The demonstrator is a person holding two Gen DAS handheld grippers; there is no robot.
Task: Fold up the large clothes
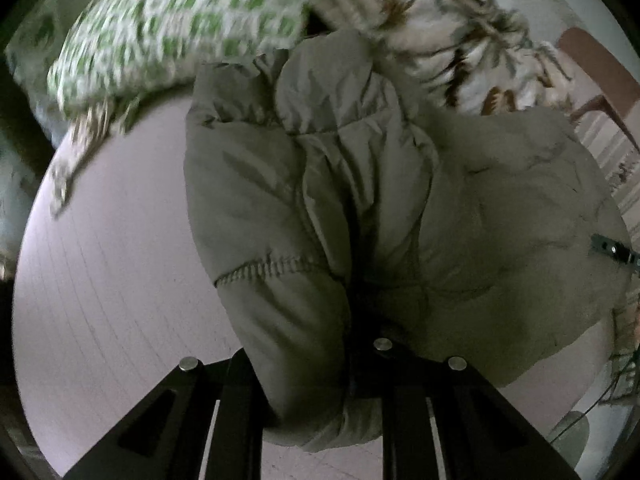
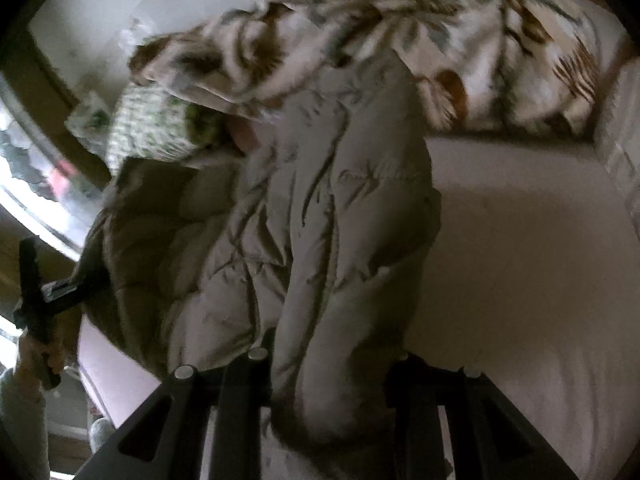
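A grey-beige puffer jacket [image 1: 360, 208] lies bunched on a pale pink bed sheet [image 1: 120, 260]. My left gripper [image 1: 316, 364] is shut on a thick quilted fold of the jacket that bulges between its black fingers [image 1: 236, 396]. In the right wrist view my right gripper [image 2: 328, 364] is shut on another padded part of the jacket [image 2: 320, 220], which hangs between its fingers [image 2: 416, 396]. The left gripper [image 2: 60, 288] also shows at the far left of that view, at the jacket's edge, held by a hand.
A leaf-patterned duvet [image 2: 400, 32] is heaped at the head of the bed. A green-and-white patterned pillow [image 1: 180, 28] lies beside it. Bare sheet [image 2: 520, 260] extends right of the jacket. A window [image 2: 36, 168] is on the left, floor below.
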